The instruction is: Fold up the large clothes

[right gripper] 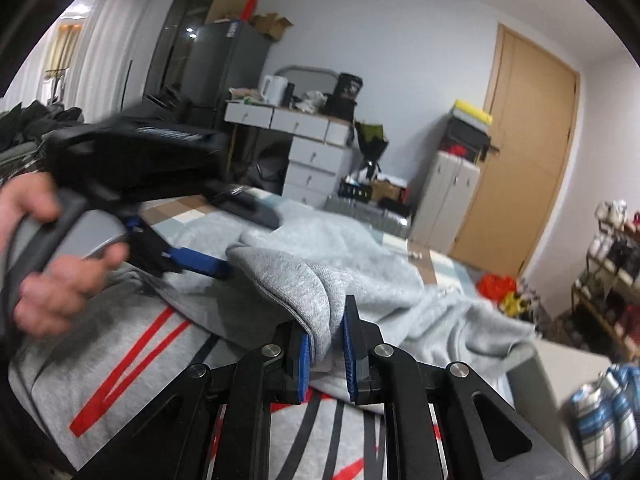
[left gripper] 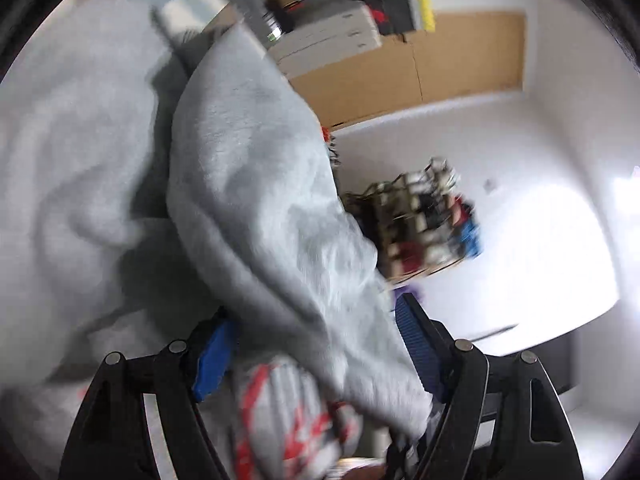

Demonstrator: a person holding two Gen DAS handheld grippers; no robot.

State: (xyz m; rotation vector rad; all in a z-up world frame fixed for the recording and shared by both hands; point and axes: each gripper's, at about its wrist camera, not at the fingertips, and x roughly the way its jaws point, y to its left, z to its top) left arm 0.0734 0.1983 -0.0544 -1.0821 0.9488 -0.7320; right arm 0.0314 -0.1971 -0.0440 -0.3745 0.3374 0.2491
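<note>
Sweatshirt [right gripper: 320,288] fold pinched in right hand-held gripper [right gripper: 326,344], left hand-held gripper [left gripper: 316,344] spread around it

In the left wrist view we see the room streaked by motion blur, and the cluttered wooden shoe rack [left gripper: 424,224] is unreadable. The grey fleece sweatshirt with red stripes [left gripper: 256,200] hides the surface beneath, and the frame's bottom edge cuts off its printed part.

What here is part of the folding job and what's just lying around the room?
Job: grey sweatshirt; right gripper, clamped on its cuff; left gripper, jaws apart around the fabric.
Lying about: kettle, white drawers, shoe rack, wooden door.
</note>
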